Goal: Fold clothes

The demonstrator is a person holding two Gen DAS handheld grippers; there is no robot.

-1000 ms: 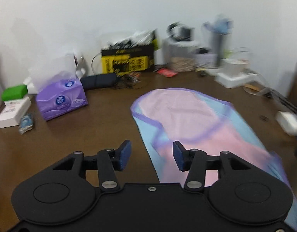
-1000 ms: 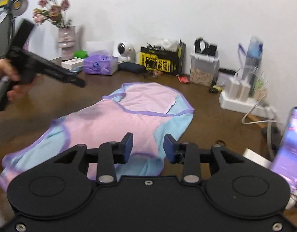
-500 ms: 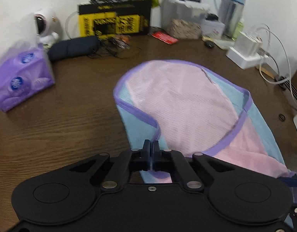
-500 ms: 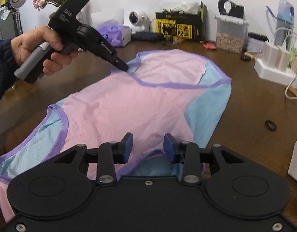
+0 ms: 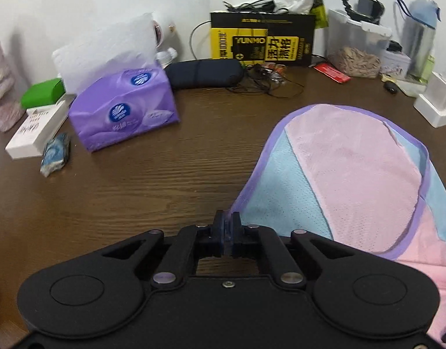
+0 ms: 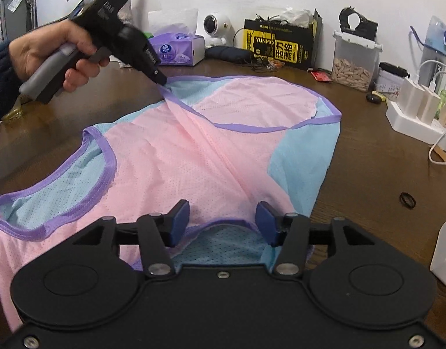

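Note:
A pink and light-blue mesh garment [image 6: 194, 151] with purple hems lies spread on the brown table [image 6: 368, 160]. My left gripper [image 5: 228, 224] has the purple hem at the garment's left edge between its blue pads. The jaws are just starting to open, but the pads still press on the hem. In the right wrist view a hand [image 6: 48, 55] holds that left gripper [image 6: 160, 80], and the cloth is drawn taut into a ridge below it. My right gripper [image 6: 223, 218] hovers over the near purple hem. Its jaws are opening and nothing is pinched between them.
A purple tissue box [image 5: 124, 110], a dark case [image 5: 204, 72], tangled cables [image 5: 269, 81] and a yellow-black box [image 5: 263, 40] line the back. White chargers [image 6: 417, 104] and a cord sit at the right. A small black ring [image 6: 407, 199] lies beside the garment.
My left gripper went from open to shut on the purple hem and has pulled that edge up and leftward. My right gripper came lower over the near hem, and its jaws widened.

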